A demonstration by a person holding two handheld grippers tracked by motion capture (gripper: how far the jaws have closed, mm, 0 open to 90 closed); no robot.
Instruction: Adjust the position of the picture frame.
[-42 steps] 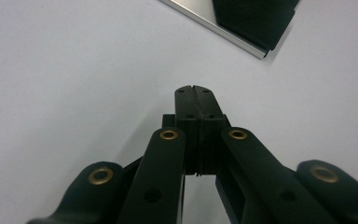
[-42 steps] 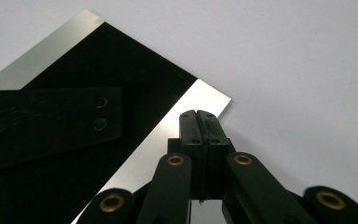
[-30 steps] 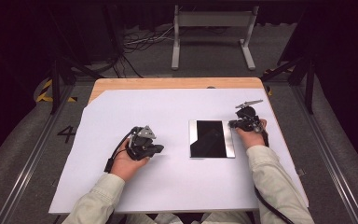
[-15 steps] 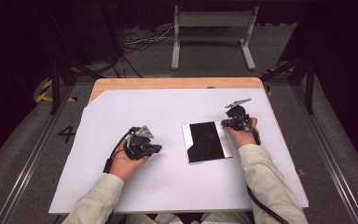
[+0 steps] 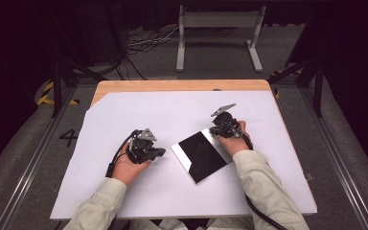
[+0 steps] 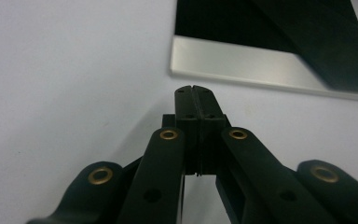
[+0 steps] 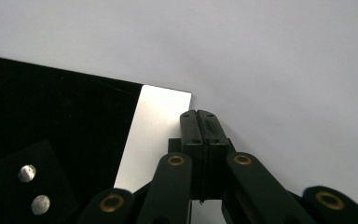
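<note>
Pale khaki long sleeves (image 5: 263,184) on both forearms. Black left tool (image 5: 162,152) topped by a grey three-cornered plate, black cable looping off at its left. Black right tool (image 5: 212,130) likewise plated, cable trailing near. Brass-ringed rivets (image 6: 169,135) along black linkage bars; small screw holes in the tips.

The black panel (image 6: 270,37) runs past the left gripper view's top edge.

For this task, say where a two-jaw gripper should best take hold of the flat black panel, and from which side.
Probably at the silver edge strip of the black panel, coming in low from the left gripper side. The panel lies flat on the white sheet, so only a thin rim offers grip, and that strip faces those shut jaws.
</note>
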